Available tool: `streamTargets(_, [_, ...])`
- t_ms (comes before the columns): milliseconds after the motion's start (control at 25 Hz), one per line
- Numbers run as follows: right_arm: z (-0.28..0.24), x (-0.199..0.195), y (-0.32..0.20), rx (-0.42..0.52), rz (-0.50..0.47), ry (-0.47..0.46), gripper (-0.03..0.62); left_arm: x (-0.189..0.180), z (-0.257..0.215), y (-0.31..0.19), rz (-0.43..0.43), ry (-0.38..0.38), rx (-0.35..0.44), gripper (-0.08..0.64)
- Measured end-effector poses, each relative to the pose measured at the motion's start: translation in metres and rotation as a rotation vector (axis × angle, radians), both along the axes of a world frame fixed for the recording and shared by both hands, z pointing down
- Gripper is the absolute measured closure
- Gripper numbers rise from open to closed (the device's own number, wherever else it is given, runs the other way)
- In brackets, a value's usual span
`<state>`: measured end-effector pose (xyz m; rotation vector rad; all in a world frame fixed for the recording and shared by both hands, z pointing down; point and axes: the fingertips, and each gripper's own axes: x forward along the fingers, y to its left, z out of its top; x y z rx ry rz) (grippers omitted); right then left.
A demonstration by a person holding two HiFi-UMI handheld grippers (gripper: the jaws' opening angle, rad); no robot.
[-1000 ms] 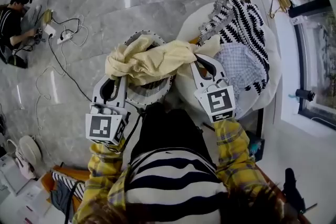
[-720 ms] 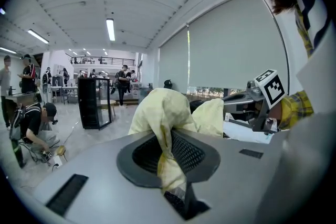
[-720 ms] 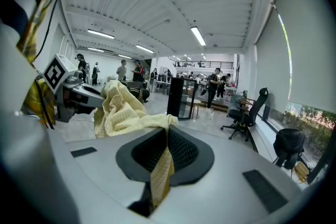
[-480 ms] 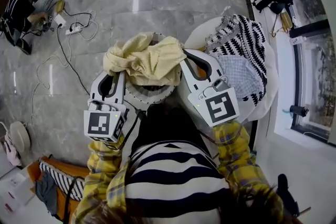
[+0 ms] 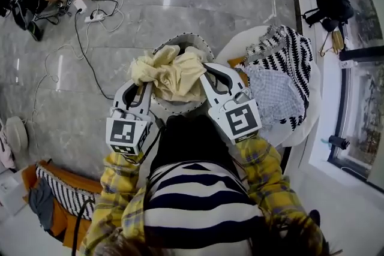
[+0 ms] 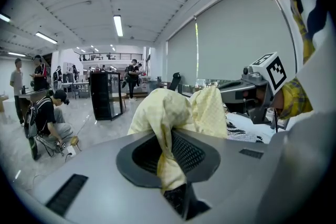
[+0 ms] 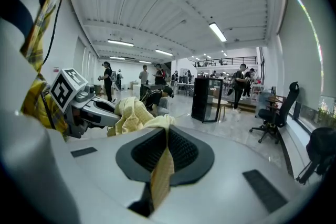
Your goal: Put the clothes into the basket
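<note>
Marble floor, mid-frame: your left gripper (image 5: 139, 87) is clamped on the yellow garment (image 5: 171, 72), which has come across from the right & now hangs over the basket (image 5: 174, 108). Your right gripper (image 5: 209, 72) pinches it too. Drop looks next, imo. More clothes (image 5: 282, 63) wait upper right.

My left gripper (image 5: 144, 88) and right gripper (image 5: 209, 71) sit side by side, angled slightly downward. Jaws of each are pinched onto the yellow garment (image 5: 171, 72).
</note>
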<state>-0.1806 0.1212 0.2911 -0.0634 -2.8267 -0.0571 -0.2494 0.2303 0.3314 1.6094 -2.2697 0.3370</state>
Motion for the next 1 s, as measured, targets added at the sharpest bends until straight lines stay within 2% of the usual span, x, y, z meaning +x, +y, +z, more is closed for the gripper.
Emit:
streamTargets(240, [0.069, 0.006, 0.003, -0.060, 0.019, 0.150, 0.557, 0.009, 0.068, 0.004, 0.018, 0.132, -0.109, 0.500])
streamTargets(400, [0.109, 0.012, 0.000, -0.091, 0.045, 0.244, 0.557, 0.014, 0.103, -0.001, 0.044, 0.187, -0.168, 0.500])
streamTargets(560, [0.131, 0.019, -0.003, -0.120, 0.065, 0.293, 0.557, 0.019, 0.129, -0.007, 0.084, 0.231, -0.228, 0.499])
streamTargets(680, [0.143, 0.021, -0.006, -0.125, 0.074, 0.326, 0.555, 0.019, 0.151, -0.010, 0.112, 0.273, -0.317, 0.497])
streamTargets(720, [0.147, 0.022, -0.006, -0.123, 0.075, 0.346, 0.555, 0.019, 0.157, -0.009, 0.118, 0.277, -0.353, 0.484])
streamTargets(800, [0.156, 0.025, -0.004, -0.116, 0.063, 0.394, 0.550, 0.018, 0.164, -0.008, 0.134, 0.269, -0.408, 0.400])
streamTargets(880, [0.162, 0.028, -0.001, -0.116, 0.036, 0.425, 0.458, 0.017, 0.166, -0.009, 0.143, 0.264, -0.431, 0.365])
streamTargets(1000, [0.160, 0.026, -0.002, -0.125, 0.029, 0.405, 0.430, 0.013, 0.165, -0.011, 0.130, 0.250, -0.423, 0.365])
